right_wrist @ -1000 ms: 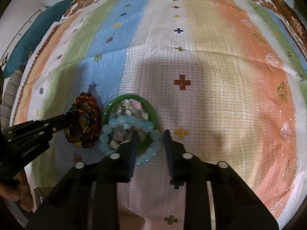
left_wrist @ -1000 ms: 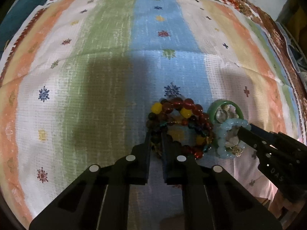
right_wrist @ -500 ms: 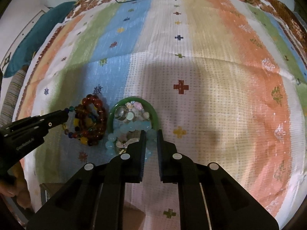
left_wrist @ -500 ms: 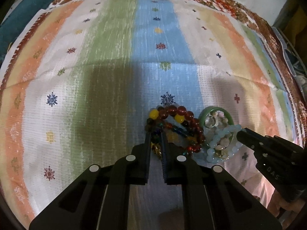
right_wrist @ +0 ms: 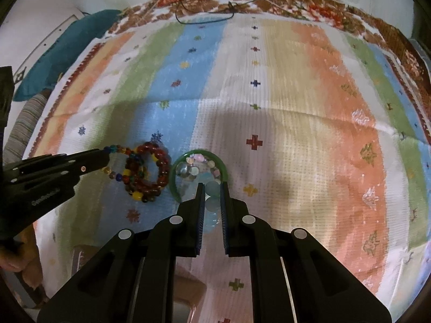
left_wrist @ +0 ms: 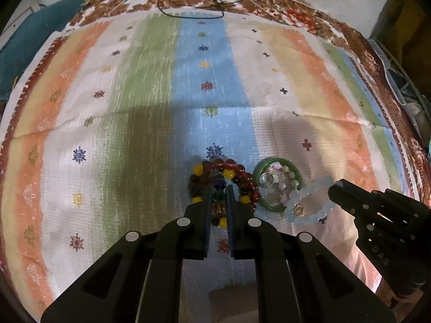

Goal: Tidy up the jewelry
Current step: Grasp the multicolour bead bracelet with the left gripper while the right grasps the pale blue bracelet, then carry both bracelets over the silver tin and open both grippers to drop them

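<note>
Gripping a strand of multicoloured glass beads (left_wrist: 218,193), the left gripper (left_wrist: 218,188) is clamped shut; the right gripper (right_wrist: 211,188) is clamping pale-blue round beads (right_wrist: 212,188). Both should be lifting slowly, clearing the red-bead bracelet (left_wrist: 239,175) and green bangle (right_wrist: 175,183) on the striped cloth (left_wrist: 215,80).

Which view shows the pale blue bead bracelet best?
The left wrist view: the pale blue bead bracelet shows as a whole loop held by the right claw. In the right wrist view, only a few beads show between that claw's fingers.

Faint pale lettering marks each gripper's black side, at nine o'clock (right_wrist: 44,195) and four o'clock (left_wrist: 379,253); neither marking is legible.
</note>
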